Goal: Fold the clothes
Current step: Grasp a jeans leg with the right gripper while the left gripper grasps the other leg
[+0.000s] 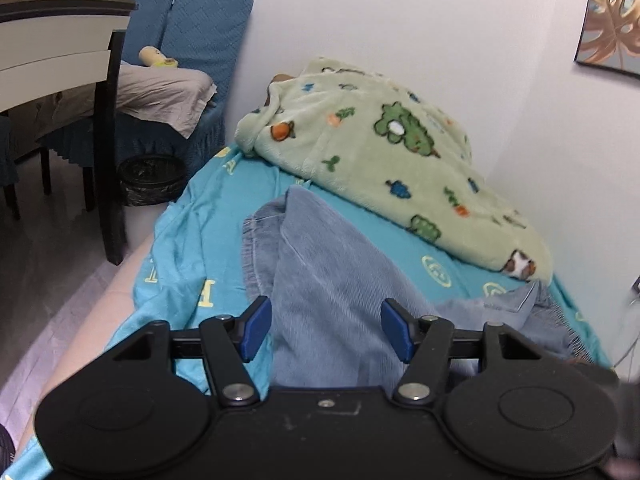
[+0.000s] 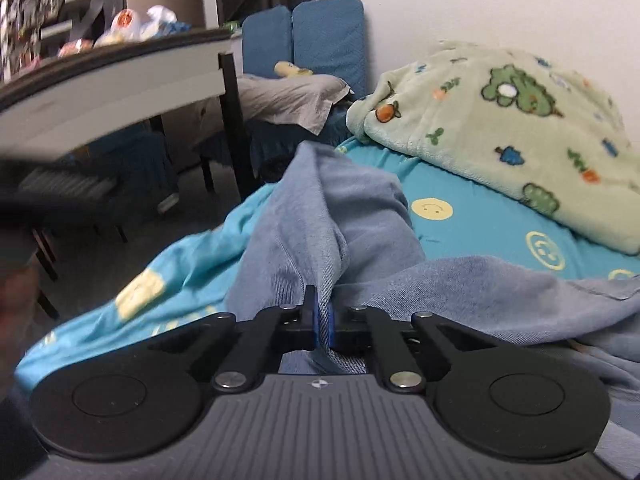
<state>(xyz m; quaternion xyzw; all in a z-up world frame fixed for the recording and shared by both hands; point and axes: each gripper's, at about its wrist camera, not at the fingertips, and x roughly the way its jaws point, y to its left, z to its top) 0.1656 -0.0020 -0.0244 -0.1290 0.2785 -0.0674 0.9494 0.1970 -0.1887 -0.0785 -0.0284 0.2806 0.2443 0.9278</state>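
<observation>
Denim jeans (image 2: 332, 216) lay bunched on the turquoise bed sheet (image 2: 472, 216), near the green blanket (image 2: 520, 120). Right hand-held gripper (image 2: 320, 320) pinched a denim fold; left hand-held gripper (image 1: 324, 330) was spread wide over the jeans.

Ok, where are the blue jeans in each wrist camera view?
Left wrist: the blue jeans lie centre-bottom, running between the open left gripper fingers.
Right wrist: the jeans are bunched at centre, pinched in the right gripper.
Shared landmark: the green cartoon blanket against the wall.
</observation>
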